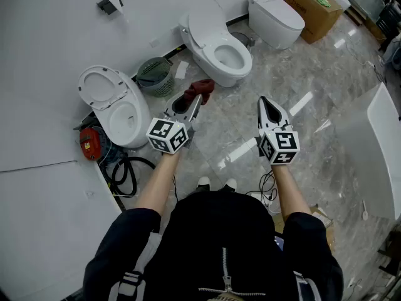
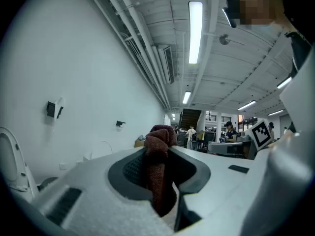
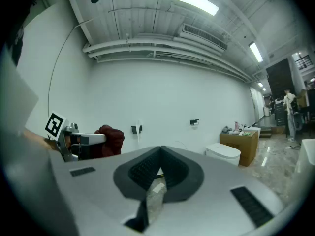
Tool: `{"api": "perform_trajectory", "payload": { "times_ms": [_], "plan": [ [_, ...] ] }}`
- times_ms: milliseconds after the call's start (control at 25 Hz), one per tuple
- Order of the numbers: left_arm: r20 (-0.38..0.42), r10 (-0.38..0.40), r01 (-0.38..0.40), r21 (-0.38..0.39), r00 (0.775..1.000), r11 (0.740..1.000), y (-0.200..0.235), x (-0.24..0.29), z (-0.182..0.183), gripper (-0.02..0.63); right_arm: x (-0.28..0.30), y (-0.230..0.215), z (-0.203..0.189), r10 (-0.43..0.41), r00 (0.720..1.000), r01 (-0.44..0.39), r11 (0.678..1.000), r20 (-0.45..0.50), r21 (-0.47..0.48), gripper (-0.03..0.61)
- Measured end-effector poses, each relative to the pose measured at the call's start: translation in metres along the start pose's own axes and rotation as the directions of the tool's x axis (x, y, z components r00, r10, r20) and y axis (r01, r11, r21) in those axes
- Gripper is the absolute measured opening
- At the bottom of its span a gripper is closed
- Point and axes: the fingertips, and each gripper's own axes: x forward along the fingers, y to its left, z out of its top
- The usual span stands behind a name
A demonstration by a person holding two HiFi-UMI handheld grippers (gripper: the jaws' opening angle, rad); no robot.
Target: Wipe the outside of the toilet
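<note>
Clamping a red cloth (image 1: 200, 89), the left gripper (image 1: 195, 100) points toward the toilet (image 1: 220, 47).

1. You stand in a big open hall, a showroom or workshop rather than a home bathroom.
2. An open toilet (image 1: 216, 52), a closed toilet (image 1: 276, 17) and a third toilet (image 1: 119, 111) sit loose on a polished marble floor (image 1: 307, 115), near a cardboard box (image 1: 310, 11).
3. Above you run bare ceiling pipes (image 3: 147, 48) and strip lights (image 2: 195, 31); people (image 2: 229, 129) work at desks far off.
</note>
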Motion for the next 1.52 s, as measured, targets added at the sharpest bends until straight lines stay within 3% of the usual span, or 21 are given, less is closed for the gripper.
{"api": "perform_trajectory", "payload": {
  "times_ms": [360, 880, 1280, 1520],
  "plan": [
    [0.004, 0.051, -0.051, 0.004, 0.999, 0.999, -0.028, -0.001, -0.008, 0.092, -0.025, 0.000, -0.015, 0.108, 0.993, -0.109, 0.994, -0.042, -0.024, 0.005],
    [0.014, 0.071, -0.071, 0.006, 0.997, 0.997, -0.044, 0.012, -0.013, 0.092, -0.037, -0.034, -0.021, 0.074, 0.996, -0.074, 0.997, -0.048, 0.009, 0.003],
    [0.005, 0.072, -0.072, -0.025, 0.997, 0.997, -0.005, 0.038, -0.019, 0.092, 0.003, -0.037, -0.030, 0.066, 0.995, -0.066, 0.998, -0.079, 0.007, 0.003],
    [-0.006, 0.065, -0.066, -0.042, 0.998, 0.997, 0.043, 0.075, -0.027, 0.092, 0.062, -0.046, -0.038, 0.062, 0.993, -0.062, 0.998, -0.103, 0.005, 0.003]
  ]
}}
